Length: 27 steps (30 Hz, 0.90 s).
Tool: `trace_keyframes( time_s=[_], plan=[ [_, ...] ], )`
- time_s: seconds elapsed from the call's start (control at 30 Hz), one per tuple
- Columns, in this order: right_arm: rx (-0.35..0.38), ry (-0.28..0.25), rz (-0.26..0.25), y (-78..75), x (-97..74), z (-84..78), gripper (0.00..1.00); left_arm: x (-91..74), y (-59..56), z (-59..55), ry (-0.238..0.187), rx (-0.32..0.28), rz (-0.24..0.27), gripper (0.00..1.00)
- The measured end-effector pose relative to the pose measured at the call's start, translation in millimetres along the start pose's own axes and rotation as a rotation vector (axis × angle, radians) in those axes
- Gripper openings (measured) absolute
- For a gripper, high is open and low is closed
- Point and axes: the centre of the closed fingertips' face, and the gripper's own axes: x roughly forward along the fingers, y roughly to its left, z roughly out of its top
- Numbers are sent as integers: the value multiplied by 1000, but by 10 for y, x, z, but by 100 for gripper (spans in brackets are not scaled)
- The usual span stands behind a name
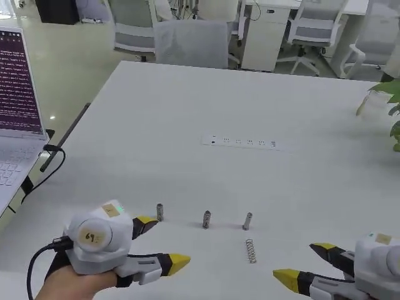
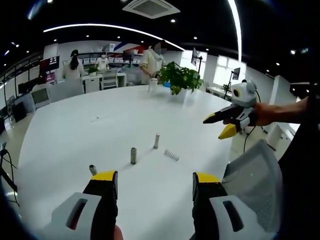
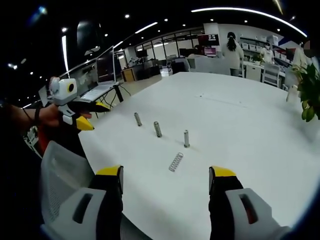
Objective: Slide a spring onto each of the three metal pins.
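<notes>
Standing in a row on the table [image 1: 187, 125], 3 pins: left pin [image 1: 160, 212] and middle pin [image 1: 206, 219] seemingly carry springs; right pin [image 1: 247, 220] looks bare. 1 loose spring [image 1: 250, 250] lies just nearer. Jaws of left gripper [image 1: 165, 242] and right gripper [image 1: 303, 260] are spread, empty.

White table [image 1: 294, 94]: three upright pins [image 1: 206, 219] in row, loose spring [image 1: 250, 250] near bare pin [image 1: 247, 220]; socket strip [image 1: 242, 142] beyond.

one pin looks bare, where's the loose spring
Head view: the loose spring lies flat on the table just this side of the rightmost pin, left of the right gripper.
</notes>
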Motion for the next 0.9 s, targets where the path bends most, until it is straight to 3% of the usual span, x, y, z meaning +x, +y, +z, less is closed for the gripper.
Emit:
trace_keyframes(
  time_s=[0.67,0.9],
  plan=[
    [15,4,-16,20,-106,-35,67,571,-423,53,29,22,-168,53],
    [20,9,-22,28,-130,-55,66,750,-510,72,32,16,-204,52]
  ],
)
